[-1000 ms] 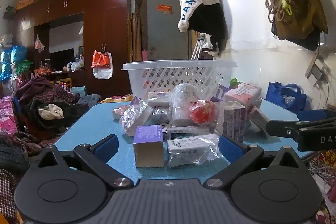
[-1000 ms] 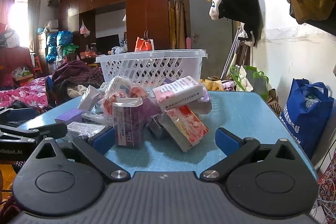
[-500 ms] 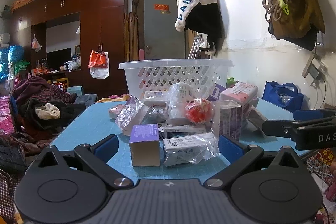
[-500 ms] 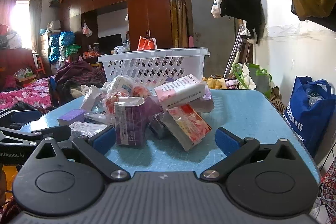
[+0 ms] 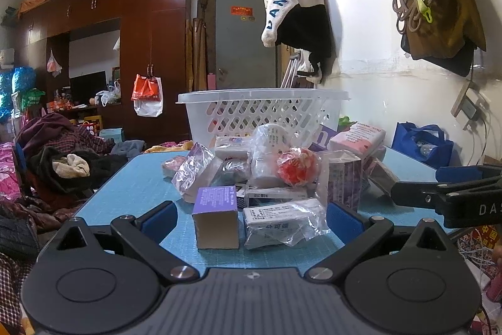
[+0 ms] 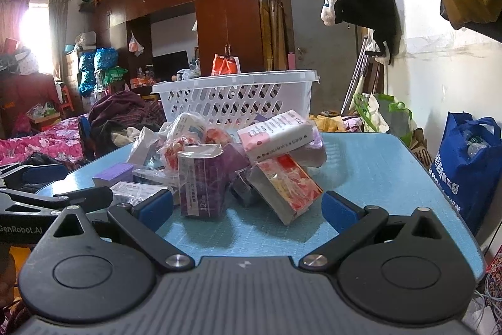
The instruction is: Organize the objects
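The left gripper (image 5: 249,214) and the right gripper (image 6: 246,204) both stand spread wide with nothing between the pads, low over the blue table (image 6: 376,165), facing a heap of packaged goods that lies in front of the white basket (image 5: 263,112). The step in hand appears to be selecting a first item. Take an outlying piece, not a buried one: the purple-topped box (image 5: 216,217) stands free on the near side of the heap, farthest from the basket, with flat parallel sides suited to the pads. The wrapped white box (image 5: 282,222) just beside it has loose, slippery film. The pink pack (image 6: 276,135) rests tilted atop the heap, nearest the basket, and may slide if neighbours are disturbed.
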The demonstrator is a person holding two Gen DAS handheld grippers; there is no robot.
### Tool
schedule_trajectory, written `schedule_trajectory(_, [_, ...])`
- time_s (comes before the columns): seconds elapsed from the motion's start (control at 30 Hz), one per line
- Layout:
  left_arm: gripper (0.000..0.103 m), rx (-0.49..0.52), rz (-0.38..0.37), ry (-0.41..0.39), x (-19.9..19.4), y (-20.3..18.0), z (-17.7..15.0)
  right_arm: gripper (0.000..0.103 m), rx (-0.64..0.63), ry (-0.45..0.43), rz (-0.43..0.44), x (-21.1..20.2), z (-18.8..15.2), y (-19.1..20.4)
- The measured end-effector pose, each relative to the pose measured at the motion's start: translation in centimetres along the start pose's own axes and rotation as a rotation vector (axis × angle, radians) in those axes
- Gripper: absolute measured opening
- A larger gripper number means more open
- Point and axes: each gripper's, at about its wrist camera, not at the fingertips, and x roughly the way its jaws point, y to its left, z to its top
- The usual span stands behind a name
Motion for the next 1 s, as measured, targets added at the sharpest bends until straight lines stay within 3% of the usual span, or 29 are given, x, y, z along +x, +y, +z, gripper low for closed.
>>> schedule_trajectory(1.0, [0.103, -0.005, -0.011, 0.006, 0.18, 0.03, -0.04, 0.103, 0.010, 0.005, 0.013, 0.03, -0.03, -0.28])
